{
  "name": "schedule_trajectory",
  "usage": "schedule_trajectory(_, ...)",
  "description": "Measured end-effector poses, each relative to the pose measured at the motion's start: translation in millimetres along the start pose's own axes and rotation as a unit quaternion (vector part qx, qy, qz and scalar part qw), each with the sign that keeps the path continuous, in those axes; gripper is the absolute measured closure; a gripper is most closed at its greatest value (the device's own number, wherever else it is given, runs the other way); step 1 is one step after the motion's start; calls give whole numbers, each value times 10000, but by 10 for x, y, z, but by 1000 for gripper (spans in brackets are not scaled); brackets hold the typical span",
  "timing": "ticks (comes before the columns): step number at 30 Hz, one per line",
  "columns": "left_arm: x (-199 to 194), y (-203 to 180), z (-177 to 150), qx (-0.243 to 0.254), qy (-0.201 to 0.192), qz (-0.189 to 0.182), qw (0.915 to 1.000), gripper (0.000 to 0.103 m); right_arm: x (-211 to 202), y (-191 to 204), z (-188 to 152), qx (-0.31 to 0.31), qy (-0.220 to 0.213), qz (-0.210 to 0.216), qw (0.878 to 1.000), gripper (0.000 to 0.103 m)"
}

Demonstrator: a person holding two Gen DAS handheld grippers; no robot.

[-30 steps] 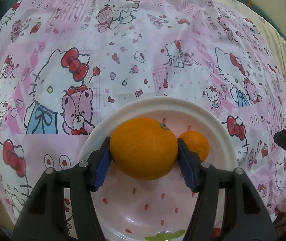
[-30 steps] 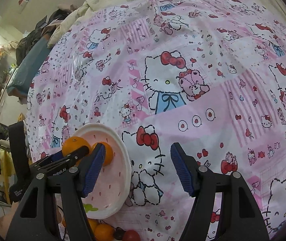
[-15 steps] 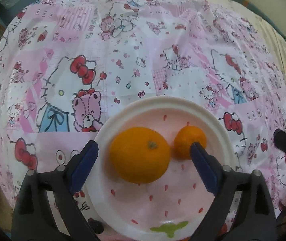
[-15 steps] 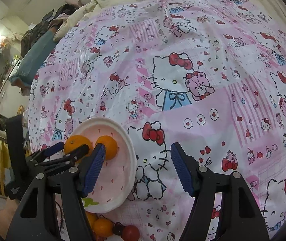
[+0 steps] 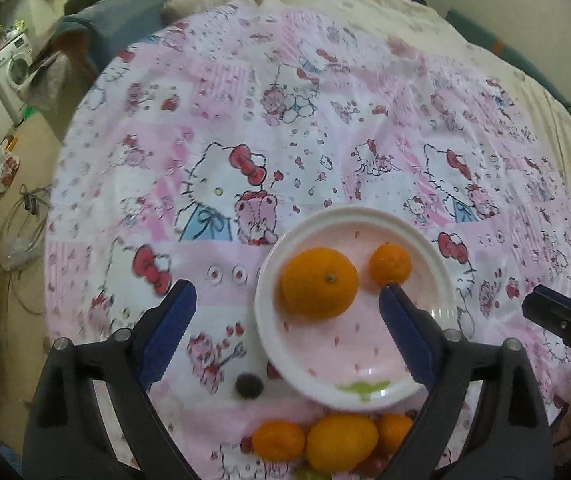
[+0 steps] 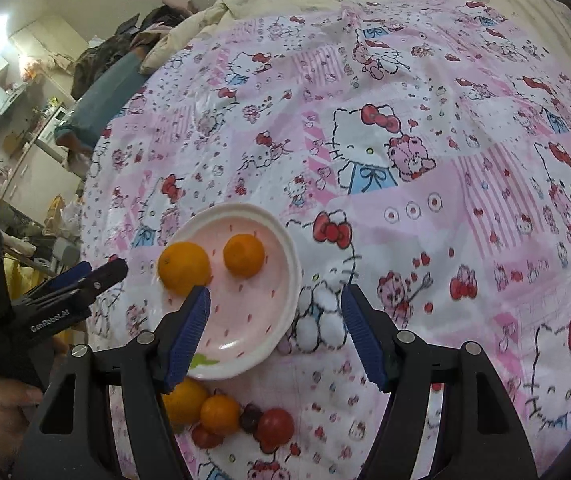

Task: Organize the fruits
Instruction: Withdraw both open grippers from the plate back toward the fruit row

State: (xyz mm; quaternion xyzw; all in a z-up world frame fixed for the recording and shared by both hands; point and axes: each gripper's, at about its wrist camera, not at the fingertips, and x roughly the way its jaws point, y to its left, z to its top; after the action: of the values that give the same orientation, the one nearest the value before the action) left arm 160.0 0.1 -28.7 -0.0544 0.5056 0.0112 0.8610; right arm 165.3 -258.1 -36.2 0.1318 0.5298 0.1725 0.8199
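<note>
We count two round, dimpled oranges [image 5: 319,282] on one glossy plate [image 5: 269,332] (loose fruit beside its near rim), both our left gripper [image 5: 287,308] and right gripper [image 6: 275,312] gaping wide, empty.

Left tongs [image 5: 285,300] off orange [image 5: 319,282] (withdrawn)

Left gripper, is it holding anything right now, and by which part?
Nothing. The left gripper is open, and the big orange sits free on the plate.
</note>
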Motion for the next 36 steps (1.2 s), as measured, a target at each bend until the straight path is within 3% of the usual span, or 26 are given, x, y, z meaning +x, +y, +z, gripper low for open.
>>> schedule_trajectory(6,-372,108,-232,-166,-343,195,9991,12,-173,95,-254,-61,-92,163,9998,21)
schedule_trajectory(15,-615,224,-605,-299,-92,-32,9995,12,-285,164,-622,-84,-3,255,9996,19)
schedule_trajectory(24,-678,178,-931,-193,90,-18,9998,12,-300,154,-869,58,129,287,9995,19)
schedule_trajectory(36,-496,384,-940,-707,228,210,9970,12,121,39,-967,676,809,486,9932,19)
